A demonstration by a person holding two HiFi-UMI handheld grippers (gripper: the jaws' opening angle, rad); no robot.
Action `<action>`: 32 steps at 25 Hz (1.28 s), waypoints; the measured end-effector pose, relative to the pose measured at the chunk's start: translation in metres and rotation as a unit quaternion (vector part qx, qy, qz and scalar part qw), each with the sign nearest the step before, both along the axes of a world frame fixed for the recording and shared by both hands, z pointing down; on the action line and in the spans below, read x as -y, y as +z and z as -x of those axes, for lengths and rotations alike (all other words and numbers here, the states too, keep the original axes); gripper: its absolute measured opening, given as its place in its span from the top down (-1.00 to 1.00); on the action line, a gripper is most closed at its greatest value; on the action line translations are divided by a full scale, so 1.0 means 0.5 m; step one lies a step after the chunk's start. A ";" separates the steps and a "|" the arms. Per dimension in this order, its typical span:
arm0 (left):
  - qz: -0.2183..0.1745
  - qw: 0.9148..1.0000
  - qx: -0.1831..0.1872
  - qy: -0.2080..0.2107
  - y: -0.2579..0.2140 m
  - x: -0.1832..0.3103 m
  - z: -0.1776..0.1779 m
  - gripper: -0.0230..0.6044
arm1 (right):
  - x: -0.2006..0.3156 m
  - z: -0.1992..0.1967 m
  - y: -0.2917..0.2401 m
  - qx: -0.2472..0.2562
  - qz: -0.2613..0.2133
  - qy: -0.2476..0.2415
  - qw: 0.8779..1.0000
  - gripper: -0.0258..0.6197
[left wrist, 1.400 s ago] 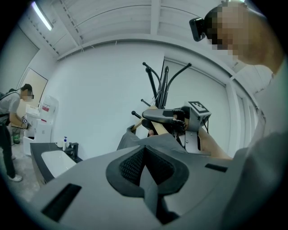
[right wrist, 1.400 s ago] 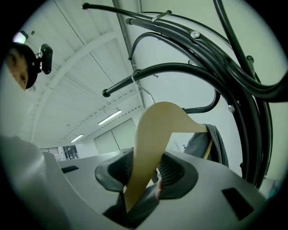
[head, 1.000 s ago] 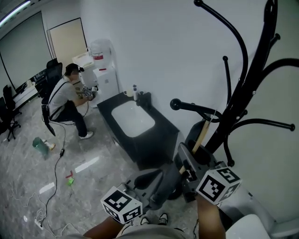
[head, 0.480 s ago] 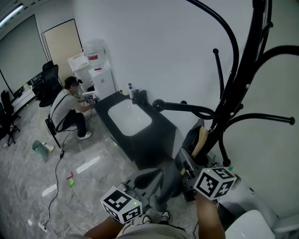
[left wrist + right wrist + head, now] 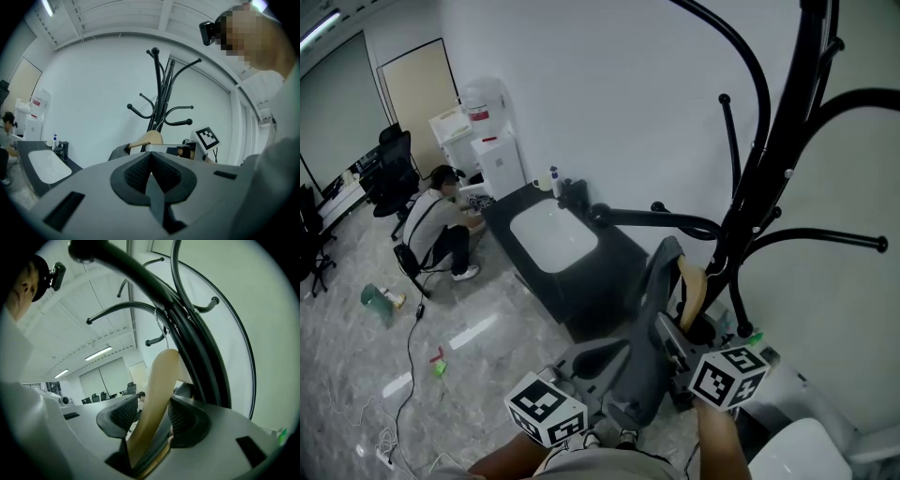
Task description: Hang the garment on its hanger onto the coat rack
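The black coat rack (image 5: 769, 159) rises at the right against the white wall. A wooden hanger (image 5: 692, 286) carrying a dark grey garment (image 5: 649, 347) sits close to the rack's stem, just under a knobbed arm (image 5: 656, 218). My right gripper (image 5: 680, 342) has the hanger (image 5: 157, 394) between its jaws, which are opening; a gap shows beside the left pad. The hanger's thin wire hook (image 5: 161, 324) lies against the rack's stem (image 5: 187, 343). My left gripper (image 5: 605, 370) is lower left, its pads (image 5: 136, 171) closed on a fold of the garment.
A black counter with a white sink (image 5: 551, 234) stands against the wall to the left of the rack. Further back, a person (image 5: 436, 230) crouches by a water dispenser (image 5: 492, 141). Cables and small litter lie on the floor (image 5: 412, 356). A white object (image 5: 806, 450) is at bottom right.
The hanger and garment have risen and come closer to the rack's stem. The garment now drapes higher between the two grippers. Both grippers moved slightly toward the rack.
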State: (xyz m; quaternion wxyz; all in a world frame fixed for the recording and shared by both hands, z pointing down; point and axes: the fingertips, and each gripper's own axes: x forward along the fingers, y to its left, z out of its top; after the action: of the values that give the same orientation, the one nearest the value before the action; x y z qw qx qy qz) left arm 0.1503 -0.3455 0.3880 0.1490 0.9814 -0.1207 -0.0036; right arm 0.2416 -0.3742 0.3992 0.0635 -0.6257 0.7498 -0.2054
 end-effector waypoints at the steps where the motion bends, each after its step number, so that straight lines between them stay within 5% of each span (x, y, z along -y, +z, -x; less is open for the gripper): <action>1: 0.000 1.000 0.000 0.002 0.001 0.000 -0.001 0.91 | -0.009 -0.002 -0.002 0.006 -0.003 0.002 1.000 0.35; 14: -0.016 0.999 0.016 0.031 -0.002 -0.054 -0.024 0.91 | -0.177 0.022 -0.053 -0.091 -0.024 0.050 0.994 0.45; 23: -0.043 0.998 0.028 0.029 -0.019 -0.082 -0.009 0.91 | -0.199 0.080 -0.045 -0.059 -0.023 -0.002 0.998 0.86; 32: -0.054 0.998 0.029 0.034 -0.025 -0.105 -0.016 0.91 | -0.211 0.093 -0.051 -0.053 -0.030 -0.034 0.998 0.87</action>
State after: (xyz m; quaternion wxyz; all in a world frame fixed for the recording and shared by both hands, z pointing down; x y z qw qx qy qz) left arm 0.1583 -0.2932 0.3753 0.0918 0.9913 -0.0910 0.0231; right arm 0.1951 -0.2690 0.3736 0.0354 -0.6075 0.7791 -0.1509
